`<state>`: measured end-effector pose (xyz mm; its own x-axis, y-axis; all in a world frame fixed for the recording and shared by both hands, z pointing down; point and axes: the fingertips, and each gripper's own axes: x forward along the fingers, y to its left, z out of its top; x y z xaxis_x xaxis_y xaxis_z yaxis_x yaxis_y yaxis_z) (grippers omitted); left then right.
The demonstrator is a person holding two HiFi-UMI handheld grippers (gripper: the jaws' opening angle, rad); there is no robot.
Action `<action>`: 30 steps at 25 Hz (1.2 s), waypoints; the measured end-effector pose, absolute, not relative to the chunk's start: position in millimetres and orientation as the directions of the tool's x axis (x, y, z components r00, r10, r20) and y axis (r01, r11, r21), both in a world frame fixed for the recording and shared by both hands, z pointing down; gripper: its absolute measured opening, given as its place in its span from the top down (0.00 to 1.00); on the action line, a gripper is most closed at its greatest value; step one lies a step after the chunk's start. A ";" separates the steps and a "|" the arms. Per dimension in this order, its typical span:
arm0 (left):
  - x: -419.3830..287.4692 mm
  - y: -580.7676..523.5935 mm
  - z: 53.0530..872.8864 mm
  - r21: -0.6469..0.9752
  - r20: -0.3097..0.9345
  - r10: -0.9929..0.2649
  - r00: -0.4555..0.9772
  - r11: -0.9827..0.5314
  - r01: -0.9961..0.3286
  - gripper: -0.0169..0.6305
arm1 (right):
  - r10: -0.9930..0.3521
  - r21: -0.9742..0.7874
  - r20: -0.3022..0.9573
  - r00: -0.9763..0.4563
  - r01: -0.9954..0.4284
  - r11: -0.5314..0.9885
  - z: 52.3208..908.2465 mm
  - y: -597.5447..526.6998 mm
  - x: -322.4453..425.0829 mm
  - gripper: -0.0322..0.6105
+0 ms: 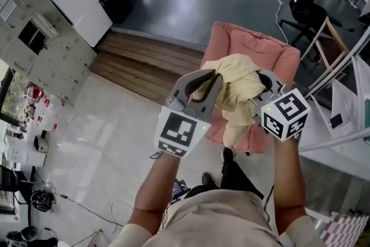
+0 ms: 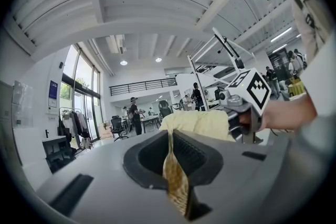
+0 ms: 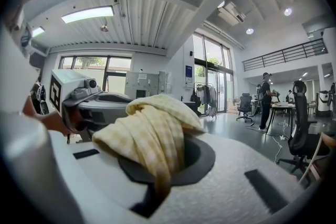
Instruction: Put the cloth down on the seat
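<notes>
Right now the yellow cloth [image 1: 237, 95] hangs bunched in the air between the two tongs, above the pink seat [image 1: 277, 58], with its loose tail drooping toward the seat's front edge. The left tongs [image 2: 176, 176] are pinched together on a thin fold of it. The right tongs [image 3: 160, 181] are clamped on a thicker twist, with the bulk heaped over their mouth. The step in hand looks like the lowering, and it probably goes best with both hands sinking together and level toward the middle of the seat. That way the tail lands on the cushion, not over the front edge, where it could drag the rest to the floor. Neither grip should let go until the cloth's weight rests on the seat.
</notes>
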<state>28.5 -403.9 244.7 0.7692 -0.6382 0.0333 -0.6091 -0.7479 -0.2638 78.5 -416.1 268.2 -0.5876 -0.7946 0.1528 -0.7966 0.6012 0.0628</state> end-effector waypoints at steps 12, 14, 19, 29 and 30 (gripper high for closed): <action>10.9 -501.4 294.7 -0.234 0.091 -0.701 0.707 -0.705 -0.669 0.93 | -0.726 0.031 0.217 -0.653 -0.738 0.674 322.8 -514.2 61.0 0.95; 10.7 -518.1 305.5 -0.229 0.098 -0.710 0.697 -0.698 -0.679 0.93 | -0.713 0.026 0.228 -0.663 -0.728 0.685 334.4 -531.4 61.1 0.95; 10.5 -560.1 335.0 -0.208 0.129 -0.729 0.672 -0.682 -0.701 0.93 | -0.688 0.013 0.247 -0.682 -0.708 0.706 362.4 -574.7 61.4 0.95; -3.9 -632.2 411.6 -0.163 0.207 -0.757 0.619 -0.651 -0.742 0.93 | -0.635 -0.010 0.291 -0.715 -0.666 0.746 438.7 -646.4 47.1 0.95; -6.3 -640.3 417.4 -0.161 0.210 -0.759 0.617 -0.649 -0.743 0.93 | -0.630 -0.013 0.291 -0.720 -0.662 0.750 444.2 -654.6 44.7 0.95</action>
